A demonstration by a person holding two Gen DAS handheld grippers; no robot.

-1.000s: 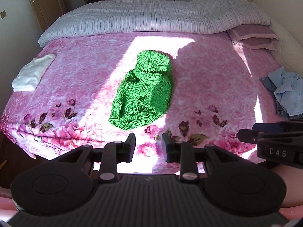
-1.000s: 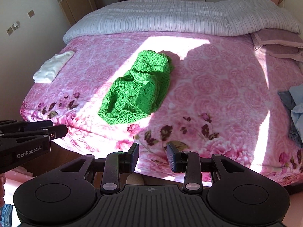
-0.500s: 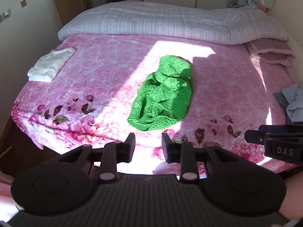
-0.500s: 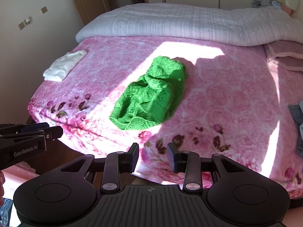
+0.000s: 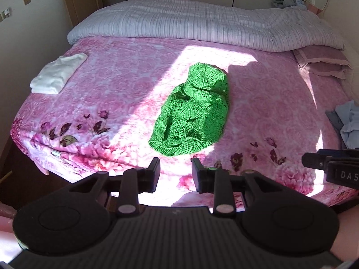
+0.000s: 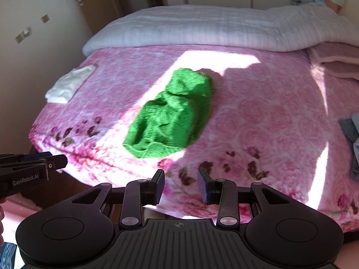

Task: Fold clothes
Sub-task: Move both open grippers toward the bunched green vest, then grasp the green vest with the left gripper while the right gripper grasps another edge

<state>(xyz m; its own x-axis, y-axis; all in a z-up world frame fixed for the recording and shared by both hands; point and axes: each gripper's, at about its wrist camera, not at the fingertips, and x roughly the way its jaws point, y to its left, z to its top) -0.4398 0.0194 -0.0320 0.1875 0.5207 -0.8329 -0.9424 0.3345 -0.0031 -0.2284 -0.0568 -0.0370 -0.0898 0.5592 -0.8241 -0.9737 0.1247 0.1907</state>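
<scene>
A crumpled green knitted garment (image 5: 193, 116) lies in the middle of the pink floral bedspread (image 5: 116, 103), partly in a patch of sunlight. It also shows in the right wrist view (image 6: 172, 118). My left gripper (image 5: 175, 174) is open and empty, held off the near edge of the bed, short of the garment. My right gripper (image 6: 180, 185) is open and empty, also at the near bed edge. Each gripper shows at the side of the other's view: the right one (image 5: 332, 165) and the left one (image 6: 31, 168).
A folded white garment (image 5: 58, 74) lies at the bed's left edge. A pile of blue-grey clothes (image 5: 347, 121) lies at the right edge. A rolled striped quilt (image 5: 202, 29) and a pink pillow (image 5: 323, 62) fill the far end. A door and wall stand to the left.
Both grippers have pulled back and swung a little left, so the garment sits further right and smaller in each view. Both stay open and empty.
</scene>
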